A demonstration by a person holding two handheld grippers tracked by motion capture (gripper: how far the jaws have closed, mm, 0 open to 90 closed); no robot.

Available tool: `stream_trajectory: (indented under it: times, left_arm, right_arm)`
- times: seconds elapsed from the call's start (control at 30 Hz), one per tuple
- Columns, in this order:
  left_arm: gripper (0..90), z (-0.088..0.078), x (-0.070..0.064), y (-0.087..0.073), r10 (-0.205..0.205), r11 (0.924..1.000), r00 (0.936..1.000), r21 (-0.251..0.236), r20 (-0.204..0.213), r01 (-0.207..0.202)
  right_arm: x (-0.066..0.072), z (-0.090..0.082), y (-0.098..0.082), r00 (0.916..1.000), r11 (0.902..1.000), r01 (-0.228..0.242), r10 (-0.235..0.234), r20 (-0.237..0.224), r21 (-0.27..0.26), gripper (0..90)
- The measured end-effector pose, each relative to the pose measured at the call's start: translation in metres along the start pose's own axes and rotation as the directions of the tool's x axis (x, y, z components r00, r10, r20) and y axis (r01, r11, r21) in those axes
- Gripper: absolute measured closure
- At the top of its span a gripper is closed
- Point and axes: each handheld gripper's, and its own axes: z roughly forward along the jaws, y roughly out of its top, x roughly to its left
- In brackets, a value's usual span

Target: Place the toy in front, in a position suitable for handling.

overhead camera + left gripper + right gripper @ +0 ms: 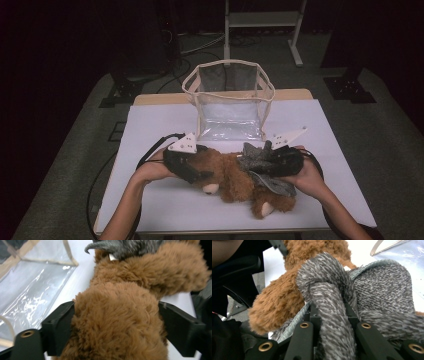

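Right now I hold a gripper in each hand, and both are at the brown teddy bear (231, 176). The teddy bear lies on its side on the white counter (160, 125), near my edge of it. It wears a grey knitted scarf (262, 159).

My left gripper (196, 175) is at the left end of the teddy bear. In the left gripper view its two black jaws stand one on each side of a thick furry part of the bear (117, 322). The fur fills the space between them and touches both. I cannot tell if the jaws press it or just rest against it.

My right gripper (272, 162) is at the right end, on the scarf. In the right gripper view its jaws are clenched tight on a rolled fold of the grey scarf (332, 315). The fold sticks up between them, and the bear's brown fur (279, 300) lies just behind it.

Behind the teddy bear stands a clear plastic bag (230, 100) with a cream trim. Its top is open. It is near the bear but not touching it.
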Motion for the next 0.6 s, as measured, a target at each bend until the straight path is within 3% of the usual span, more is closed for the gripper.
stream_trajectory:
  times: [0.07,0.17,0.27,0.47,0.6]
  left_arm:
    - [22.6,0.001,-0.001,-0.002,-0.016,0.9999,0.9998,-0.005,0.009,0.016]
    - [28.0,0.005,-0.005,-0.007,-0.003,0.9994,1.0000,0.035,0.002,0.003]
    - [31.7,0.005,-0.011,-0.012,0.003,0.9998,1.0000,0.018,-0.008,-0.003]
    - [32.6,0.005,-0.022,-0.016,0.054,0.9986,0.9985,0.004,0.009,-0.054]
    - [28.6,0.001,-0.024,-0.018,0.060,0.9981,0.9982,0.012,0.009,-0.060]
  right_arm:
    - [0.002,-0.002,-0.003,1.0000,1.0000,0.001,-0.001,0.003,0.003,75.3]
    - [0.003,-0.003,-0.007,0.9999,1.0000,-0.008,0.008,-0.008,0.000,75.2]
    - [0.003,-0.005,-0.002,0.9999,1.0000,0.002,-0.002,-0.016,0.002,75.0]
    - [-0.008,-0.010,0.025,0.9999,0.9992,0.001,-0.001,-0.010,-0.040,74.6]
    - [-0.014,0.006,0.026,0.9997,0.9999,-0.012,0.012,-0.020,-0.005,74.4]
